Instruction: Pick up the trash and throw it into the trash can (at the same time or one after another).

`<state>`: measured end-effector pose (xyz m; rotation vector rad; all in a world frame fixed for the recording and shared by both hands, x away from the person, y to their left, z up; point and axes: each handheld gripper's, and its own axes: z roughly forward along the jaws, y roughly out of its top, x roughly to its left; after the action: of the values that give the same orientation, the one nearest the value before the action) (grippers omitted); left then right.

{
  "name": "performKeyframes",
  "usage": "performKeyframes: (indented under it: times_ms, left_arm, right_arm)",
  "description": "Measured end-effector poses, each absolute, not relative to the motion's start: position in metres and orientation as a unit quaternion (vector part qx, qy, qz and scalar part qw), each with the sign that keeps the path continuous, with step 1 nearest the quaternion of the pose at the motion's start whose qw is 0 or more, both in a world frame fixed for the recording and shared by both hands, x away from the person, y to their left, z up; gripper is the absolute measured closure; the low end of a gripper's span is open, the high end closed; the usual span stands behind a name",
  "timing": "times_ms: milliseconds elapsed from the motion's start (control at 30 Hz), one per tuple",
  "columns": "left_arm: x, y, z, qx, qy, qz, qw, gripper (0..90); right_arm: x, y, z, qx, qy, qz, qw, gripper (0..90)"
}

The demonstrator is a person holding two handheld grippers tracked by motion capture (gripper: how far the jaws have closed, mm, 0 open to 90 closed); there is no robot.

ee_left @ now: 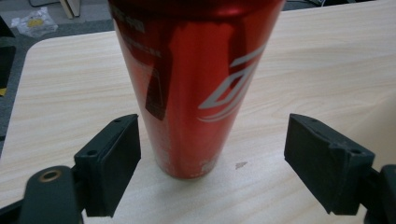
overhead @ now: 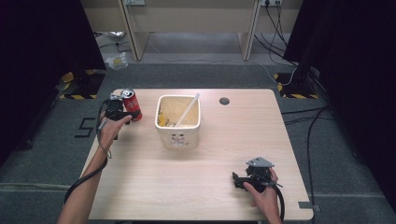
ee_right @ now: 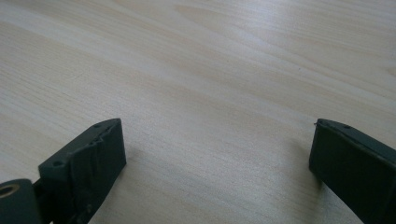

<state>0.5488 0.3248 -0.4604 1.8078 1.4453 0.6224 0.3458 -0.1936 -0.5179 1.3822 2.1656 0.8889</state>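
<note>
**A recording lab, not a living space**

This looks like a lab or studio set up for data capture. A plain light-wood desk (overhead: 196, 182) with a cable hole (overhead: 224, 101) near its far edge stands alone on grey carpet (overhead: 42, 163). Black curtains (overhead: 42, 42) close off both sides. Yellow-and-black hazard tape (overhead: 77, 96) marks stand bases on the floor, loose cables (overhead: 308, 135) trail past the desk's right edge, and bare office furniture (overhead: 191, 23) lines the back wall.

A red can (ee_left: 196, 88) with silver-grey markings, a cream basket (overhead: 178, 122) and black jaws on pale wood-grain table (overhead: 187, 186).
</note>
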Motion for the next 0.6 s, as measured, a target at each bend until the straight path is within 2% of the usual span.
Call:
performKeyframes:
  times_ms: [600]
  left_arm:
    - [0.568,0.320,-0.467,0.689,0.574,0.266,0.352,20.1]
  right_arm:
    - [0.346,-0.194,-0.518,0.497,0.779,0.320,0.210,4.1]
